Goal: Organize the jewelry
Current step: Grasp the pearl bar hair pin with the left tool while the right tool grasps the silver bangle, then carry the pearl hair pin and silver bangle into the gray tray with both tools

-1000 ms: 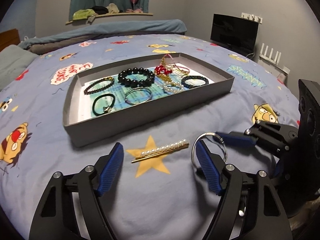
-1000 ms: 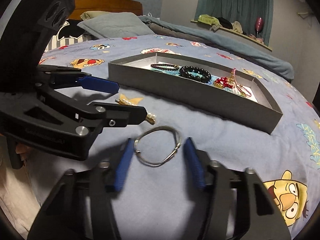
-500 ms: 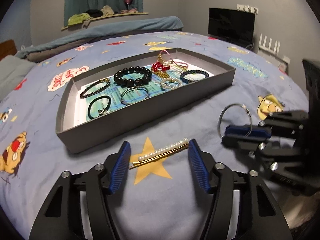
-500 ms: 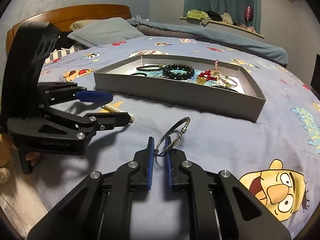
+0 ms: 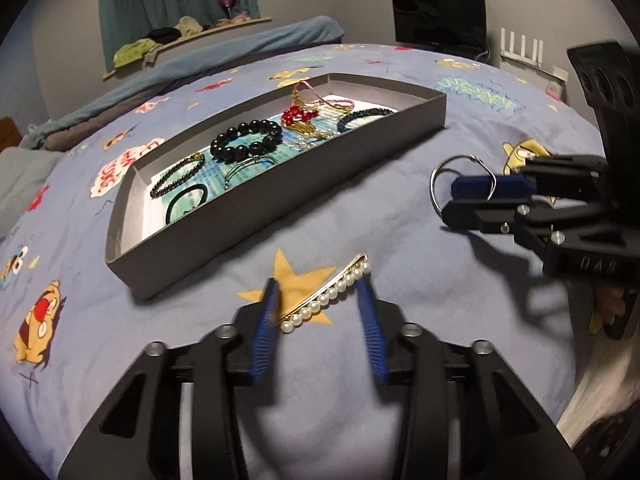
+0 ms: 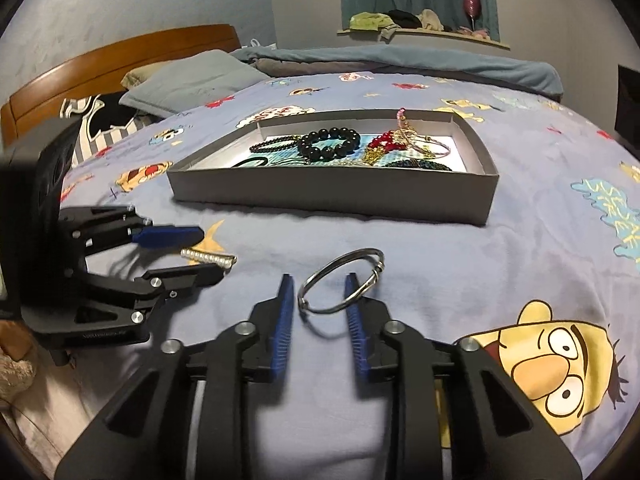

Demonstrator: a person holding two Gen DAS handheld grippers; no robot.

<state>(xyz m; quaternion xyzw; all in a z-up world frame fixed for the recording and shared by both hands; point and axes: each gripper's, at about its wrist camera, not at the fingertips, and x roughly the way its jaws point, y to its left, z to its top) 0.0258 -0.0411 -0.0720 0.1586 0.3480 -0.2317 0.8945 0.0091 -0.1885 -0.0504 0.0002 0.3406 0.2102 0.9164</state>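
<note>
so on the blue cartoon-print bed cover (image 5: 400, 220) there's a shallow grey cardboard tray (image 5: 280, 208) that already has a chunky black bead bracelet (image 5: 236, 155), a red-and-gold beaded piece (image 5: 298, 114) and a few thinner dark bracelets in it

the two pieces outside the tray are just in front of its near wall. the gold hair clip with a row of white pearls (image 5: 328, 296) lies diagonally over a yellow star on the cover, right between the blue fingers of the left gripper (image 5: 318, 284). those fingers have just been closing in on it and each end of the clip looks to be touching a finger, but I honestly can't tell if it's pressed tight

the thin silver wire bangle (image 6: 376, 270) is at the right gripper (image 6: 319, 280), up off the cover, you can see its shadow underneath from the left camera. those fingers have just been opening, with the bangle lying across the gap and resting against them. pinched or only hanging there, can't tell

the two grippers sit side by side, near each other but not touching
</note>
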